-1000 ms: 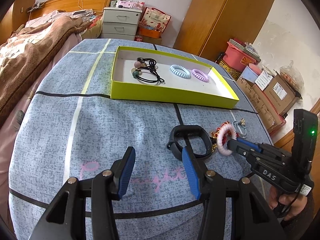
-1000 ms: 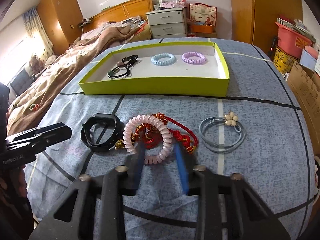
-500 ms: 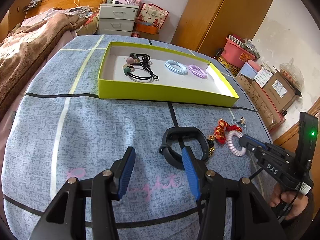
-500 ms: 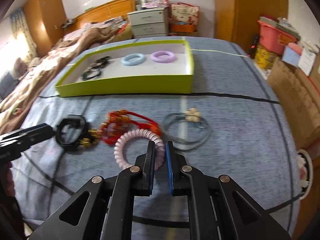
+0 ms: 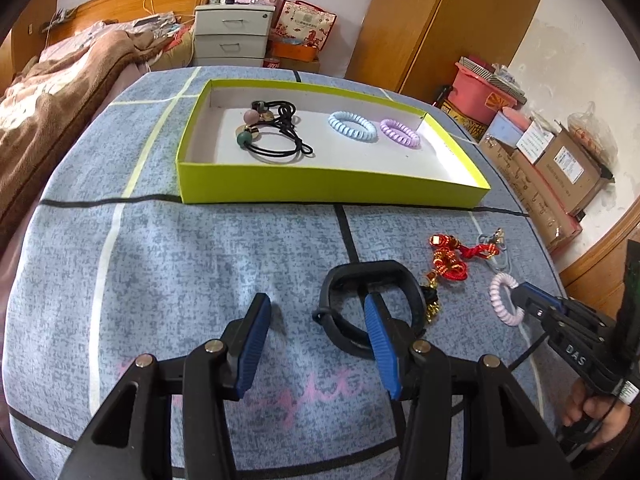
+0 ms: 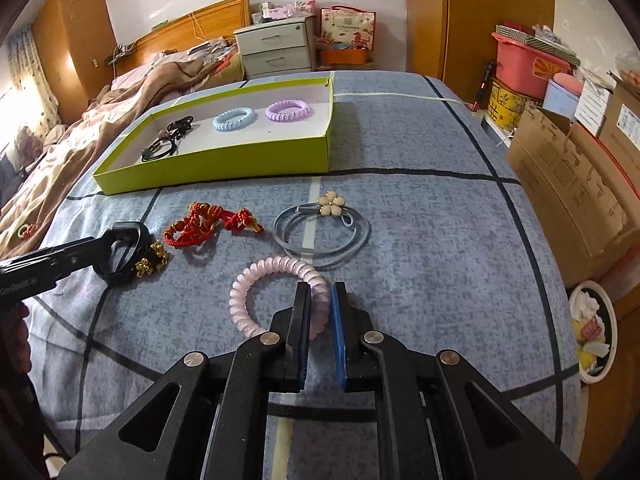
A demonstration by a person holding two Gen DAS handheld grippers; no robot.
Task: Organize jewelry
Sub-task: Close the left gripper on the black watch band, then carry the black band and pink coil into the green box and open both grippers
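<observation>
My right gripper is shut on a pink spiral hair tie, also seen in the left wrist view, holding it just above the blue cloth. My left gripper is open and empty; its right finger hangs over a black band. On the cloth lie a red knotted bracelet and a grey hair tie with a flower. The yellow-green tray holds black hair ties with beads, a blue spiral tie and a purple spiral tie.
A bed with a brown blanket lies to the left. Cardboard boxes and a pink bin stand to the right. A white drawer unit and a wooden wardrobe stand behind.
My right gripper closed on the pink spiral tie and drew it back to the right, off the red bracelet. My left gripper stayed open and shifted slightly closer to the black band.
</observation>
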